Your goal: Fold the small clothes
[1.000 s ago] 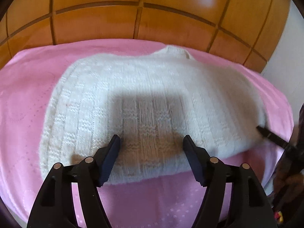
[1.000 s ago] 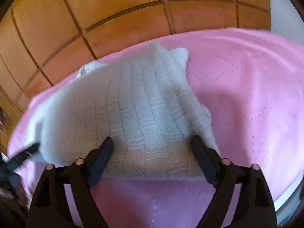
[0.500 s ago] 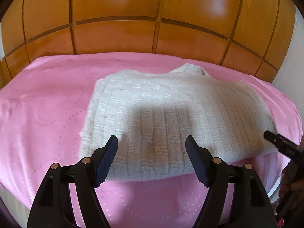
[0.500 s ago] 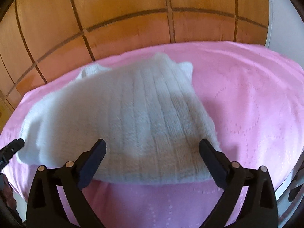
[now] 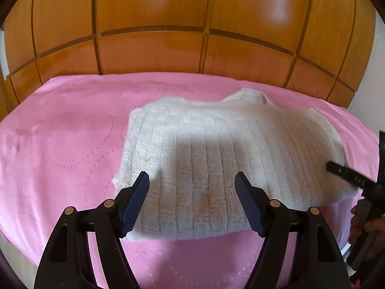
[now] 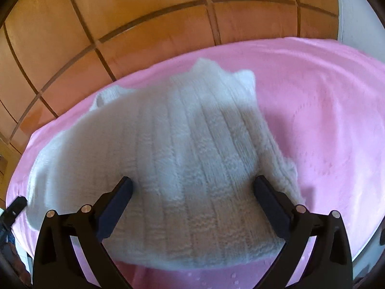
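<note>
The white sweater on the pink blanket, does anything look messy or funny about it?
A little. The white knitted sweater lies flat on the pink blanket, but a faint orange-brown patch shows near its front edge, perhaps a stain. In the right wrist view a corner pokes out at the far end. Both grippers are open, holding nothing.

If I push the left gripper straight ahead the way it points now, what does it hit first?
Most likely the white knitted sweater: the open left gripper frames its near folded edge on the pink blanket. Depth is unclear, so it may skim just above the knit.

White knit sweater (image 5: 231, 159) on pink blanket (image 5: 65, 139).
</note>
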`<state>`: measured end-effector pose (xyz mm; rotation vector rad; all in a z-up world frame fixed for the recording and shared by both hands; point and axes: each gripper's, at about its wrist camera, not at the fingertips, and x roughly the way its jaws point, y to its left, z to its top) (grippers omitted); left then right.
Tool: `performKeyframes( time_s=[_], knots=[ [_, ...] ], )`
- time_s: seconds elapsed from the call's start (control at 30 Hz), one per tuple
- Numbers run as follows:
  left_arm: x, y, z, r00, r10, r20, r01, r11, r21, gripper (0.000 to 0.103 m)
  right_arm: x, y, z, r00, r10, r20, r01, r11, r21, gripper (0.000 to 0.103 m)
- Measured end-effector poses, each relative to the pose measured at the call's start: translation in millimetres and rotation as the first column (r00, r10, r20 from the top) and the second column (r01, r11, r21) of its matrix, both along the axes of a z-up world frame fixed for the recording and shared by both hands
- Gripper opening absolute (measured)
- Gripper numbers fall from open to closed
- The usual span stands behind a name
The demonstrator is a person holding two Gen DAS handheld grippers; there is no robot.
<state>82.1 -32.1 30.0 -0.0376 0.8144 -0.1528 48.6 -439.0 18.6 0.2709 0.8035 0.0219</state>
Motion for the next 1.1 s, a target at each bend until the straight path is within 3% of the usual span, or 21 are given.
performKeyframes(
  time_s=[0.43, 0.6, 0.67, 0.8, 0.93, 1.03, 1.1],
  knots=[
    [29.5, -1.7, -1.4, 0.999, -0.039, 0.023, 0.038, 0.997, 0.067, 0.072, -7.8, 2.6, -2.4, 0.999, 0.004, 0.039, -0.003, 1.000, -0.025, 0.101],
    [68.4, 19.5, -29.1, 0.996, 0.013, -0.086, -0.010, 0.999, 0.031, 0.072, -5.2, 3.4, 4.2, 0.999, 0.048, 0.003, -0.048, 0.999, -0.026, 0.101],
    [79.1, 30.7, -39.7, 0.994, 0.012, -0.110, -0.015, 1.000, -0.025, 0.074, -4.9, -9.2, 15.1, 0.997, 0.076, 0.002, -0.076, 0.996, 0.041, 0.101],
    [82.3, 32.4, -43.2, 0.996, 0.011, -0.086, -0.014, 0.999, -0.030, 0.078, 0.3, -40.8, 31.2, 0.999, 0.015, 0.050, -0.019, 0.996, 0.086, 0.101],
    [78.7, 38.4, -36.0, 0.995, 0.039, -0.087, -0.046, 0.996, -0.080, 0.078, 22.9, -73.2, 21.3, 0.999, -0.040, 0.014, 0.037, 0.984, 0.176, 0.101],
    [70.3, 40.2, -28.3, 0.994, 0.068, -0.084, -0.076, 0.993, -0.087, 0.078, 35.9, -81.1, -0.5, 0.998, 0.004, -0.065, 0.015, 0.959, 0.285, 0.095],
    [63.1, 39.3, -24.7, 0.993, 0.086, -0.082, -0.091, 0.994, -0.064, 0.078, 29.4, -73.3, 1.3, 0.995, 0.080, -0.053, -0.064, 0.964, 0.258, 0.091]
  ],
)
